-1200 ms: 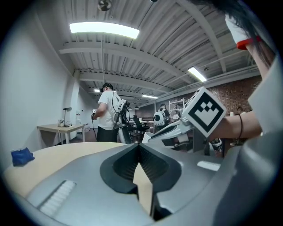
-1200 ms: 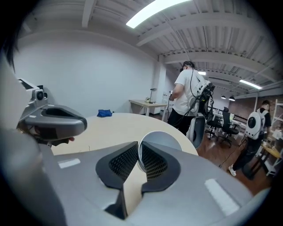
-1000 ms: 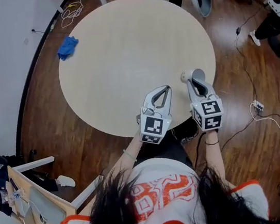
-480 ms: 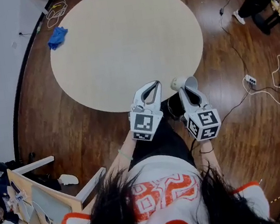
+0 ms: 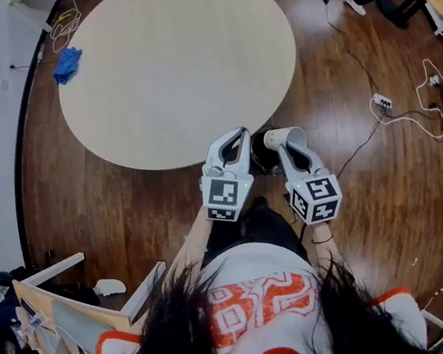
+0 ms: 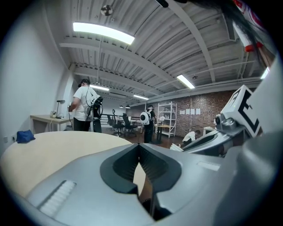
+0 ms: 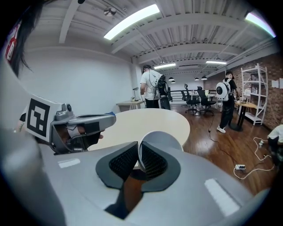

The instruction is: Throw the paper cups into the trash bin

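Right gripper (image 7: 138, 154) pinching wall of paper cup (image 7: 162, 140), one jaw inside rim, one outside. Cup held in air over wooden floor (image 5: 128, 211), just past near edge of round surface (image 5: 176, 63). Left gripper (image 6: 139, 149) pressed together, empty, just left of cup. Blue cloth (image 5: 67, 65) at far left edge of surface.

A: so where's everything sitting?
B: round pale wooden table (image 5: 176, 63) up front, crumpled blue cloth (image 5: 67, 65) on its far-left edge. white paper cup (image 5: 283, 135) between the right gripper (image 5: 279, 143) jaws, just right of the left gripper (image 5: 234, 137).
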